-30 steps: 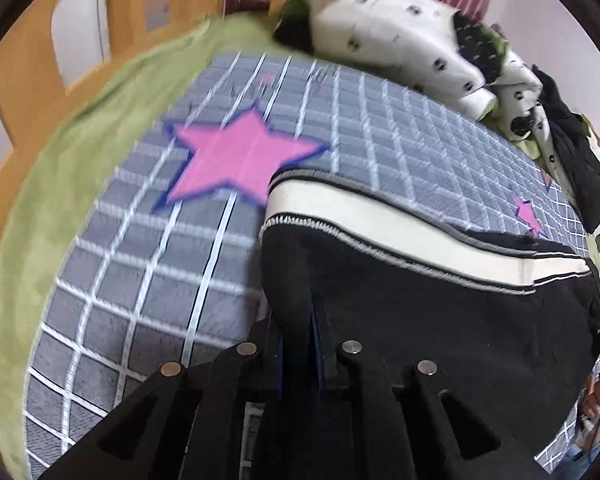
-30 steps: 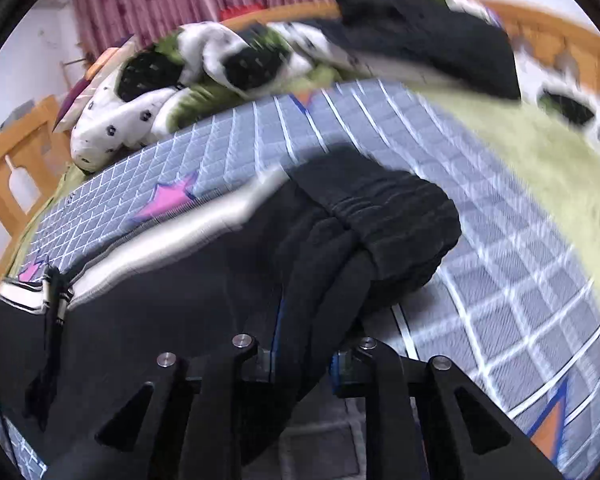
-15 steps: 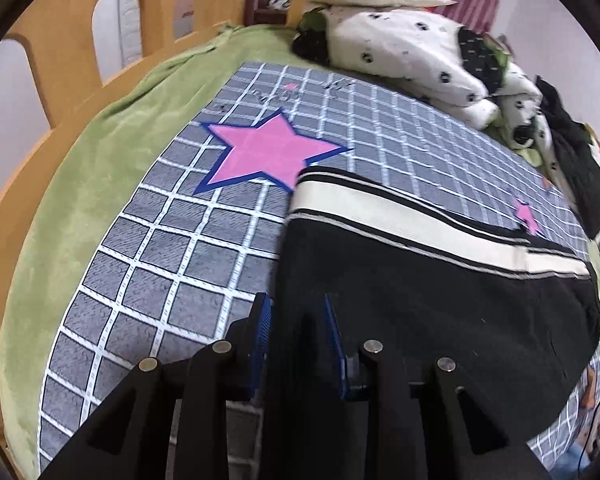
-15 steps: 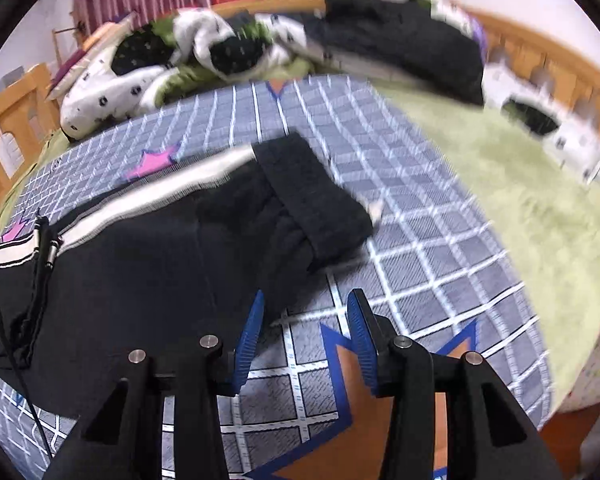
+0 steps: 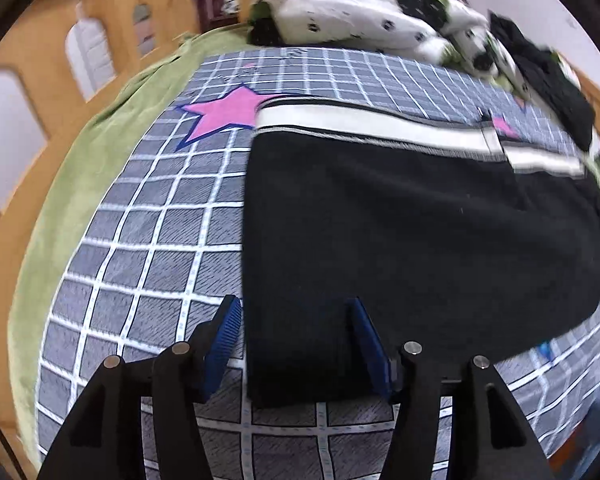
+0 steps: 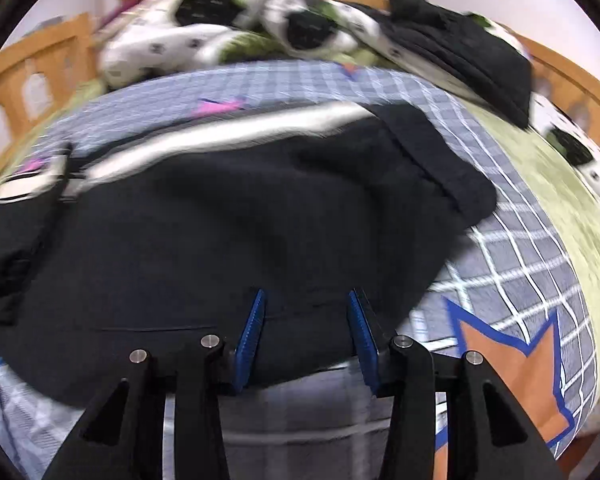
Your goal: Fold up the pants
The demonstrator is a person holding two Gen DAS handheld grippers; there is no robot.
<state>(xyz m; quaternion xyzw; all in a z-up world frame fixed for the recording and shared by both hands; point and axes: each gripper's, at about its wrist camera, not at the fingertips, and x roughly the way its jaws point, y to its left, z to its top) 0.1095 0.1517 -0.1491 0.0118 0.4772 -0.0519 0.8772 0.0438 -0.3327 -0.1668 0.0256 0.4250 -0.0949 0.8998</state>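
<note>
Pants point(image 5: 400, 232) lie flat on the grey checked blanket point(image 5: 148, 248), black with a white side stripe point(image 5: 372, 132) running along their far edge; from my left wrist camera I see one squared end of them at the near side, its corner sitting between the blue pads of the left gripper point(image 5: 296, 320); those jaws have just been opening and now stand spread, neither pad pressing the cloth. A pink star point(image 5: 224, 114) on the blanket shows just beyond the stripe's left end; green bedding point(image 5: 80, 168) wraps the blanket's left side against the wooden bed rail point(image 5: 32, 80); a white spotted duvet point(image 5: 352, 20) is heaped at the far end.

From the right wrist camera the picture is smeared, so I read it cautiously; the right gripper point(image 6: 306, 312) is parted, jaws having just opened, with the pants' near edge lying between and under the pads, apparently untouched; the ribbed waistband point(image 6: 436, 160) lies toward the right; an orange star point(image 6: 512, 364) sits on the blanket to the right of the gripper; a dark garment point(image 6: 460, 52) rests at the far right of the bed.
</note>
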